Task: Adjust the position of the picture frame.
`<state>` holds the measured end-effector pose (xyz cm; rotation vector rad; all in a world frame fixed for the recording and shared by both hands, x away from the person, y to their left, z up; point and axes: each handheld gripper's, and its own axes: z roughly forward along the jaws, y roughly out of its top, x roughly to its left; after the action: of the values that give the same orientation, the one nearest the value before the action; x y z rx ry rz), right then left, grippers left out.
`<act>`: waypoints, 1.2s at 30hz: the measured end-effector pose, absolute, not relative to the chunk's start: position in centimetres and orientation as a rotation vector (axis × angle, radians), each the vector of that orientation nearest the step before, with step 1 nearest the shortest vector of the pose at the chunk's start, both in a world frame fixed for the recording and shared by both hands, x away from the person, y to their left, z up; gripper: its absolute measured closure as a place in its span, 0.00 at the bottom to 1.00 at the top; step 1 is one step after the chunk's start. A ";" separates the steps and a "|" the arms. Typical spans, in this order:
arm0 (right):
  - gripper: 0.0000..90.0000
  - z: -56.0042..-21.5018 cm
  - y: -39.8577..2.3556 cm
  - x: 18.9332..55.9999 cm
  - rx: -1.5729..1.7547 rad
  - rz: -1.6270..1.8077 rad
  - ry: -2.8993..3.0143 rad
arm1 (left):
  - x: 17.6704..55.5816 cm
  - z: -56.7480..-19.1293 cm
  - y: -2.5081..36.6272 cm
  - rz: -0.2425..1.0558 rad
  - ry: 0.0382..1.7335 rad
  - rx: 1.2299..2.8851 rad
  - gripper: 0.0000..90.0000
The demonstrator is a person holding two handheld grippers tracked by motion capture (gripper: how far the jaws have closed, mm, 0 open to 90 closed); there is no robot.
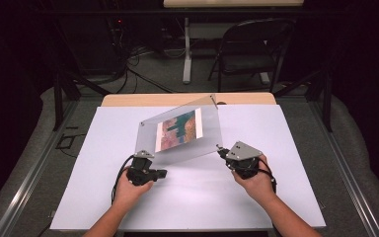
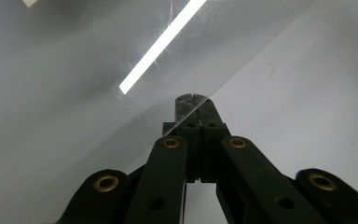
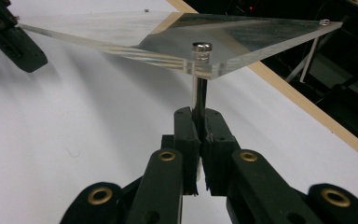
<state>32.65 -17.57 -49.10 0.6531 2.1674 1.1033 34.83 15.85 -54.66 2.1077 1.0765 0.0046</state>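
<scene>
I hold one clear acrylic frame [image 1: 177, 132] with one picture [image 1: 179, 130] inside, lifted and tilted over the middle of the worktop [image 1: 79, 197]. My left tongs [image 1: 139, 159] are clamped on its edge, my right tongs [image 1: 220, 152] on a corner post [image 3: 199, 91] — two tongs, both gripping. I judge the lift is done — setting down remains.

Bright table; dark, dim surroundings

both forearms reach in from the near edge, the left gripper [image 1: 145, 165] and right gripper [image 1: 225, 155] each gripped in a hand, jaws clamped shut, tips angled inward toward each other.
</scene>
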 end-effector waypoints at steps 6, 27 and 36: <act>0.95 -49.4 -18.0 31.8 0.664 1.114 2.185 | 35.3 -54.8 15.7 -0.014 1.084 2.102 1.00; 0.95 -50.8 -18.1 28.2 0.742 1.235 2.249 | 38.4 -55.0 16.0 -0.056 1.146 2.061 1.00; 0.95 -51.6 -17.7 27.3 0.782 1.271 2.299 | 40.2 -54.9 15.5 -0.036 1.171 2.078 1.00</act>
<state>27.30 -17.75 -51.60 0.7823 2.2994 1.2710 40.22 15.45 -54.90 2.0777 1.1712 -0.0356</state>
